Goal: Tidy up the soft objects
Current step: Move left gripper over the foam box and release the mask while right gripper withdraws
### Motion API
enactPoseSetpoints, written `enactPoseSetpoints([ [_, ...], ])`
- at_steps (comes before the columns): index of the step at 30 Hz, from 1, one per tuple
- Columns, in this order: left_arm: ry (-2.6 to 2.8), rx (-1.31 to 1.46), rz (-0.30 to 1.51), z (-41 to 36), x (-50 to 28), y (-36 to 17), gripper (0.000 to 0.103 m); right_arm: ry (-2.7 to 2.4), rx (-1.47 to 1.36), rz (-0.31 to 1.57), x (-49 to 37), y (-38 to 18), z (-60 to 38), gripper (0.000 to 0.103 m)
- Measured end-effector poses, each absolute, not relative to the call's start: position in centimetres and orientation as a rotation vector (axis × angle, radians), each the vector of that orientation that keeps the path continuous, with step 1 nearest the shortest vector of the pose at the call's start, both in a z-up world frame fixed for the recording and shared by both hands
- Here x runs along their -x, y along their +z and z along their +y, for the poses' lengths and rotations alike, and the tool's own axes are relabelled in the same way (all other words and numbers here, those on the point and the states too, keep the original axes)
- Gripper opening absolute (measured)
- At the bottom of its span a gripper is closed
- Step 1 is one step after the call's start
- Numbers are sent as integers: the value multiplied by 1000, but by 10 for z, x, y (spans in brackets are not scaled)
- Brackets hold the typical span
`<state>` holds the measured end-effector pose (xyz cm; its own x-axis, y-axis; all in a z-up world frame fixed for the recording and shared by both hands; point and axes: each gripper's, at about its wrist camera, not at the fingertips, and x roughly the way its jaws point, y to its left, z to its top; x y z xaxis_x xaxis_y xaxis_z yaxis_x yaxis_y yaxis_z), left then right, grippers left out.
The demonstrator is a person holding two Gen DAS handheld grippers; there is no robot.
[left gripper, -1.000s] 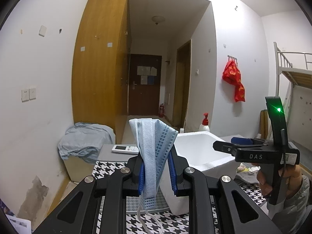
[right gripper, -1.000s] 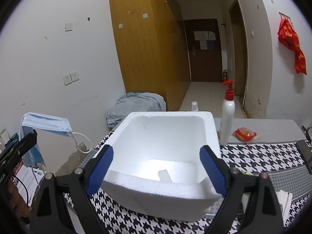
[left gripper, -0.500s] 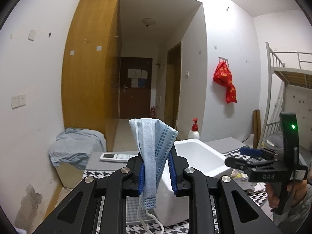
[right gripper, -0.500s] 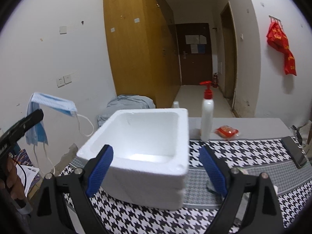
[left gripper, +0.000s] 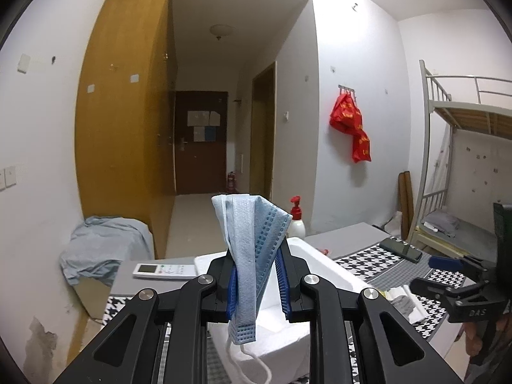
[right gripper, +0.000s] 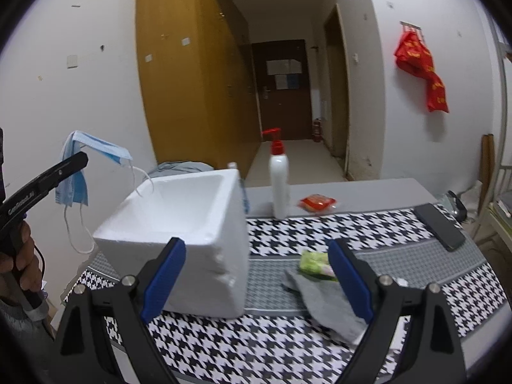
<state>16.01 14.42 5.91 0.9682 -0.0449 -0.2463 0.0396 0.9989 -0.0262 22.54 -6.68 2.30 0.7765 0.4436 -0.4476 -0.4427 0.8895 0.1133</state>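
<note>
One tool, the left, clamps a mask over the box; release low. Right tool gapes above a sock.

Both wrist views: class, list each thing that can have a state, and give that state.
Blue pleated face mask: clamped in left gripper, loops dangling.
Right gripper: open, empty.
White foam box: lidless, upright.
Grey sock: lying flat.
White pump bottle: upright.
Black phone: screen dark.
</note>
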Motion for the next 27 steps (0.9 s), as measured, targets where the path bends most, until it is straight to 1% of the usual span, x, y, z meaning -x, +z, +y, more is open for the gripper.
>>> enactPoseSetpoints([
  [20, -84, 26, 373, 115, -218, 49, 23, 366, -37, 489, -217, 11, -130, 93],
  [21, -79, 20, 379, 114, -221, 48, 27, 361, -41, 490, -217, 11, -133, 93],
  [22, -74, 17, 385, 114, -223, 47, 37, 356, -43, 491, -217, 10, -136, 93],
  [23, -68, 15, 390, 113, -225, 47, 45, 351, -44, 492, -218, 9, -139, 93],
  [24, -57, 15, 396, 112, -228, 46, 62, 348, -45, 493, -218, 9, -141, 93],
  [25, -35, 19, 395, 112, -229, 45, 73, 345, -48, 493, -218, 8, -144, 93],
  [26, -20, 23, 394, 113, -229, 45, 77, 343, -49, 494, -218, 8, -146, 93],
  [27, -10, 27, 394, 113, -229, 45, 82, 339, -52, 495, -219, 8, -148, 93],
])
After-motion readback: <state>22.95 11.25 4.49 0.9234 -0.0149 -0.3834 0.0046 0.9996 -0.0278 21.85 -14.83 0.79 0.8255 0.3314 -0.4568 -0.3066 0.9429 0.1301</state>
